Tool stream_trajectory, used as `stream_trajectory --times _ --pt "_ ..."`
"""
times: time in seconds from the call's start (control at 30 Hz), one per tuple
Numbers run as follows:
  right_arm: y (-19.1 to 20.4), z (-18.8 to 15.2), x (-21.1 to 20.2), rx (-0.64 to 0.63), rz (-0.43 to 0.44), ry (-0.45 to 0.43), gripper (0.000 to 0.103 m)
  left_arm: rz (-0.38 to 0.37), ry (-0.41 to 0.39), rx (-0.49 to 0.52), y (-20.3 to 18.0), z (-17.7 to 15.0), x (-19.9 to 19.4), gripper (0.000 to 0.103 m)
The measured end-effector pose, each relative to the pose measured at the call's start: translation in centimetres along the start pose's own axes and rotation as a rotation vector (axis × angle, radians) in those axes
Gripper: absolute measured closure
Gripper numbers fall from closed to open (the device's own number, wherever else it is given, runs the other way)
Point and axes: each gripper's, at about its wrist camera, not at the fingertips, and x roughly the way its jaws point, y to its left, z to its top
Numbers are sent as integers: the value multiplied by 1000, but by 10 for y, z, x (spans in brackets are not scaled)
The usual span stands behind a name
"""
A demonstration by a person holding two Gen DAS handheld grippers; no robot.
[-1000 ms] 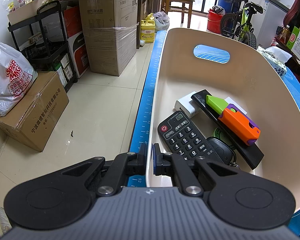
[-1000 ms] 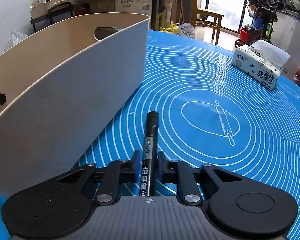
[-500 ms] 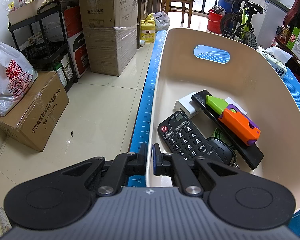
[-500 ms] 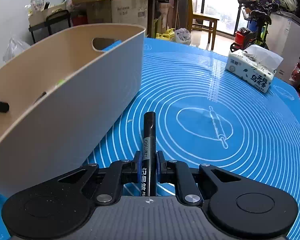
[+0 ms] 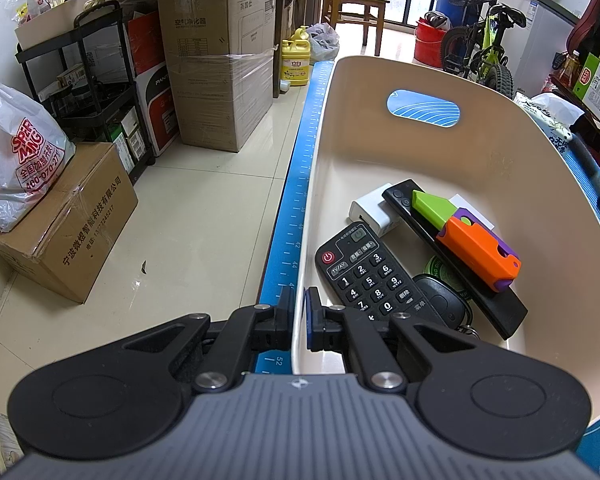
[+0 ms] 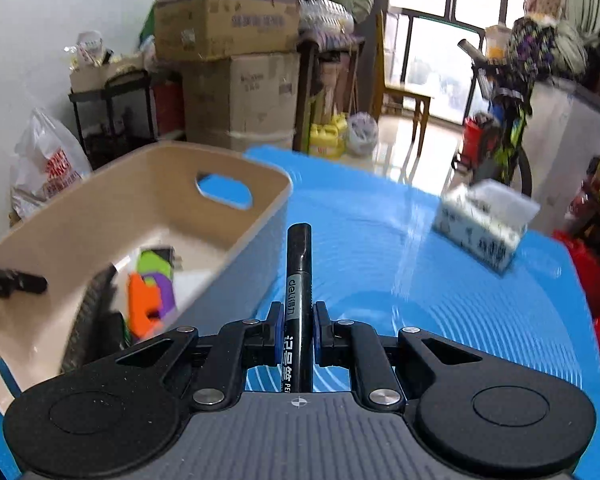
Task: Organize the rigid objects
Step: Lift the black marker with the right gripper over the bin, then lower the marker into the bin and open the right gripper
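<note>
Blue mat point(image 6: 440, 280), one: covers the tabletop and lies beneath everything else.

Beige bin point(image 5: 480, 152), one: stands on the mat at the table's left edge as the collecting point. The left gripper point(image 5: 299, 320) is closed on its near wall, one finger outside and one inside, probably to steady it for the drop.

Tissue pack point(image 6: 486, 224), one: sits on the mat well apart from the bin.

Remotes, two, in the bin: a keypad remote point(image 5: 364, 272) and a slim black remote point(image 5: 452, 256), the latter bearing the toy.

Orange, green and purple toy point(image 5: 468, 236), one: rests atop the slim remote.

White adapter point(image 5: 370, 212), one: wedged by the remotes' far ends.

Car key point(image 5: 440, 300), one: lies beside the keypad remote.

Black marker point(image 6: 298, 300), one: clamped lengthwise in the right gripper point(image 6: 298, 334), cap forward, held above the mat just beside the bin's right wall, not yet inside.
</note>
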Motion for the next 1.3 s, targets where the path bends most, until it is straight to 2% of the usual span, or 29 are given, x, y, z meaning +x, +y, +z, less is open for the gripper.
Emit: stream_trajectory --times 0.27,0.57,0.9,1.27,1.3 --pt "31 32 -19 -43 34 -99 80 0 0 0 0 0 0 96" --pt "78 48 -13 -99 112 -102 80 0 0 -1 0 0 0 96" --pt "132 42 20 -203 180 31 80 -1 0 0 0 0 0 96" --pt "154 27 56 -255 179 257 80 0 0 -1 1 0 0 96" --pt "154 27 55 -252 178 257 80 -1 0 -2 1 0 0 96"
